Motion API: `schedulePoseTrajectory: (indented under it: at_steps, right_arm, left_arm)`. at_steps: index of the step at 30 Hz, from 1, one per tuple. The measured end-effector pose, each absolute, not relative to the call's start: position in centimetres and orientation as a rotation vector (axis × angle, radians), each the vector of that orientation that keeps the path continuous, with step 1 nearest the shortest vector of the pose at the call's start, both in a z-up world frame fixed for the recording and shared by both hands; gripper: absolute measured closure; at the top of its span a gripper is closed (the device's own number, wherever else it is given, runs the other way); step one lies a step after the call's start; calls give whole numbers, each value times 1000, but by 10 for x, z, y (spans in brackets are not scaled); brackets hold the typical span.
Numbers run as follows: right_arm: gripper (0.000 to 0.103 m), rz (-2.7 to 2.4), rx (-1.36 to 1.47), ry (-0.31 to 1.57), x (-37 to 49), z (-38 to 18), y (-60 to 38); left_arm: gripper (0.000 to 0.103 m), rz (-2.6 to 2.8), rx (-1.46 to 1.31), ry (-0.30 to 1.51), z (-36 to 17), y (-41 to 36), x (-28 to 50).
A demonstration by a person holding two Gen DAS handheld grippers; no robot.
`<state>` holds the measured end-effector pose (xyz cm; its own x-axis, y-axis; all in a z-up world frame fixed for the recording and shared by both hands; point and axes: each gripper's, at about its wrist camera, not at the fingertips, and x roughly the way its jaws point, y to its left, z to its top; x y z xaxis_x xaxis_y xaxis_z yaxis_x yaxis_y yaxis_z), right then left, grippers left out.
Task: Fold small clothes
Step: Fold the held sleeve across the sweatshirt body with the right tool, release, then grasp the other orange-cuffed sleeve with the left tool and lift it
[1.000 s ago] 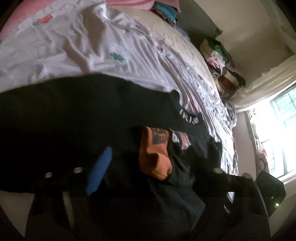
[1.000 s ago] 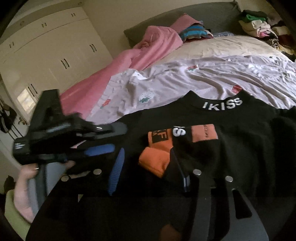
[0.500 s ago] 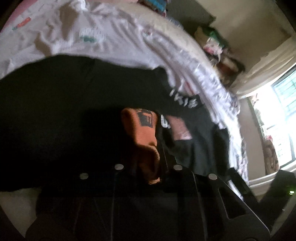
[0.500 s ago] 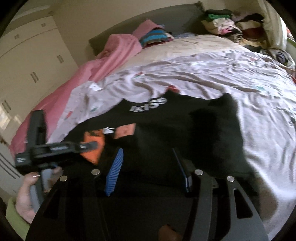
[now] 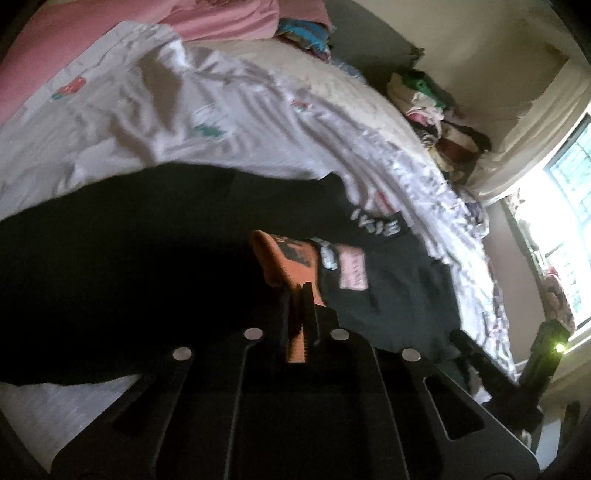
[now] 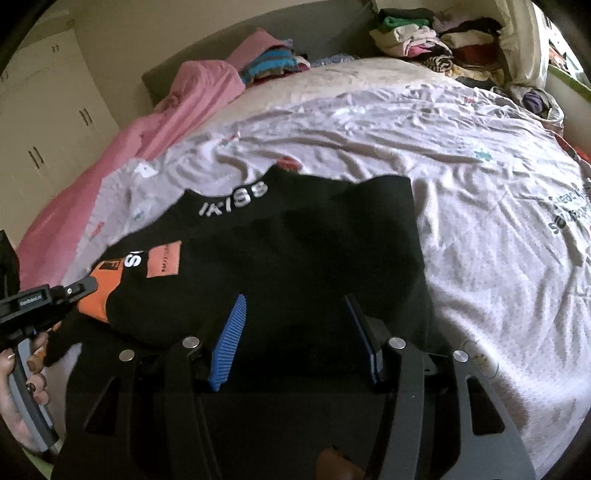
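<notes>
Left fingers [image 5: 297,295] clenched on orange sleeve [image 5: 284,258], right fingers [image 6: 295,314] spread apart above black shirt [image 6: 295,240]

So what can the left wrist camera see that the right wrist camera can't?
Only the left wrist view shows the bright window and, up close, the left gripper shut on the orange sleeve.

Only the right wrist view shows the white wardrobe, the hand holding the left gripper, and the right gripper open above the cloth.

Both show the black shirt with its white neck lettering, the pink blanket, the wrinkled bedsheet and the clothes pile.
</notes>
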<state>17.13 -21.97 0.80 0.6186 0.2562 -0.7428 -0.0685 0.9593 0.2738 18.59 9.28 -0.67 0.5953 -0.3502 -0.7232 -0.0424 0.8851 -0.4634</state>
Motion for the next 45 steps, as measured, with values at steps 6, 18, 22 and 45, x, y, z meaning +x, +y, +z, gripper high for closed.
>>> schedulePoseTrajectory:
  at_steps: [6, 18, 22, 45]
  right_arm:
    - [50, 174, 207, 919, 174, -2, -215]
    - [37, 160, 130, 973, 172, -10, -205]
    - [28, 209, 137, 927, 162, 4, -200]
    - [4, 408, 47, 773, 140, 61, -99]
  left_arm:
    - [103, -180, -473, 928, -13, 100, 177]
    - [96, -107, -379, 1002, -29, 97, 177]
    - [84, -98, -376, 986, -24, 99, 169]
    - [10, 133, -337, 879, 7, 164, 105]
